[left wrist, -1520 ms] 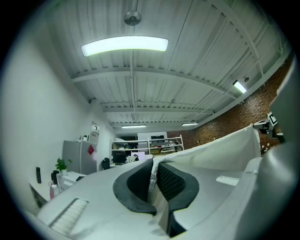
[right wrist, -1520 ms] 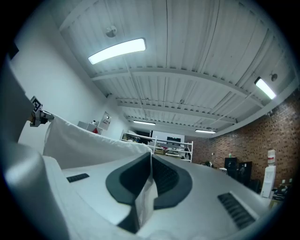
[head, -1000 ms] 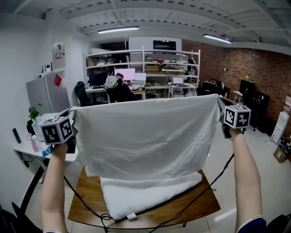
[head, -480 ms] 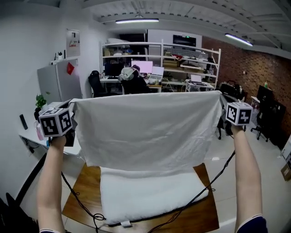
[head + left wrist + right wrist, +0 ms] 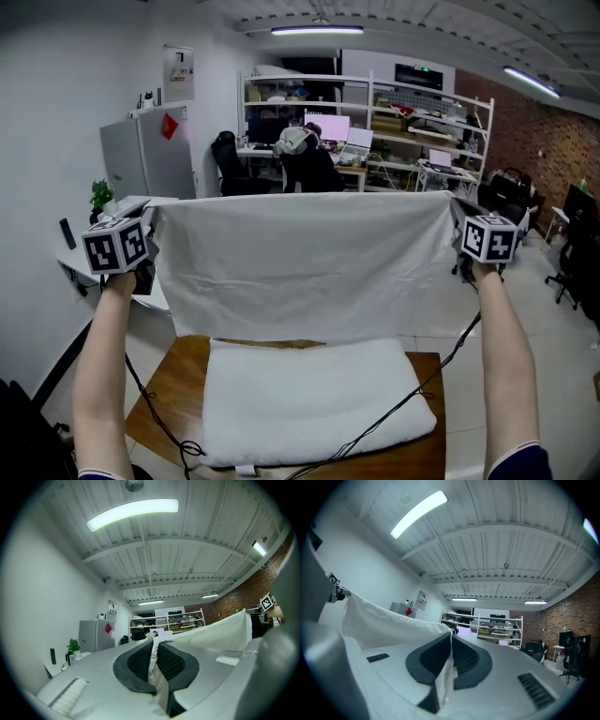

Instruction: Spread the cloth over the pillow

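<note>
Cloth (image 5: 300,262): white, held up in the air as a flat sheet stretched from left to right. Its top edge runs almost level. Its lower edge hangs at the far edge of the pillow, and I cannot tell whether the two touch.
Pillow (image 5: 309,398): white and uncovered, lying flat on the table and taking up most of the top. A small tab sticks out at its near edge.
Table (image 5: 173,375): brown wood, with bare strips showing left and right of the pillow.
Left gripper (image 5: 153,654): pointing level, jaws clenched on the top left corner of the cloth. A fold of white fabric is squeezed between the black ribbed pads.
Right gripper (image 5: 450,651): pointing level, jaws grasping the top right corner of the cloth. The fabric is pinched between the pads and hangs down at their near end.
Marker cubes (image 5: 487,238): one on each gripper, just outside the cloth's top corners.
Arms (image 5: 103,366): both bare forearms are raised and spread wide, one on each side of the pillow.
Cables (image 5: 412,398): black, one running down from each gripper. The right one crosses the near right part of the pillow; the left one loops on the table at near left.
Far left: a grey fridge (image 5: 150,159), with a small green plant (image 5: 100,195) nearer.
Far middle: white shelves (image 5: 394,94), a lit screen (image 5: 333,127), and a person (image 5: 300,150) seated at a desk.
Far right: a brick wall (image 5: 553,141).
Ceiling: a light strip (image 5: 317,30).
</note>
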Tool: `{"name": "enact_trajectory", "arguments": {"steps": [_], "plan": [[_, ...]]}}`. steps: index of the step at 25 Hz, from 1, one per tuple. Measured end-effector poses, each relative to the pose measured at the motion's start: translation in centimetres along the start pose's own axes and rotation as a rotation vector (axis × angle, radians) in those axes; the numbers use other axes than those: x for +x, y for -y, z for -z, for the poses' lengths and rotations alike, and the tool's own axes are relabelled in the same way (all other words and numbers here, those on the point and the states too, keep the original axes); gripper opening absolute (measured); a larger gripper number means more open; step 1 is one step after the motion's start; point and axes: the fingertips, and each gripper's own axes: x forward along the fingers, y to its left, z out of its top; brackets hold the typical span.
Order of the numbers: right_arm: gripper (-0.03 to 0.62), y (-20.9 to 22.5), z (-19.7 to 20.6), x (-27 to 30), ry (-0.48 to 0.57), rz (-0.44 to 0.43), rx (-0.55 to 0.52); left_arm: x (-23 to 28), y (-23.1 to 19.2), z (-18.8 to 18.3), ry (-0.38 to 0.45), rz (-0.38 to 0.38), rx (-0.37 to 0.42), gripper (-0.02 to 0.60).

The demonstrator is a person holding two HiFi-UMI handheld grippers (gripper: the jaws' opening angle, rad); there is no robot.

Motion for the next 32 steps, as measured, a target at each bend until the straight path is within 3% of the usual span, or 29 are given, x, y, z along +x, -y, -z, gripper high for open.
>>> {"name": "enact_trajectory", "arguments": {"steps": [12,32], "plan": [[0.02,-1.9,7.2,6.1,-0.063,-0.066,0.029,3.2,-1.3,7.0,-0.109,-0.033,0.01,0.0],[0.02,-3.9,22.4,5.4,-0.269,-0.093,0.091,1.8,0.4,24.0,-0.385,-0.011,-0.036,0.005]]}}
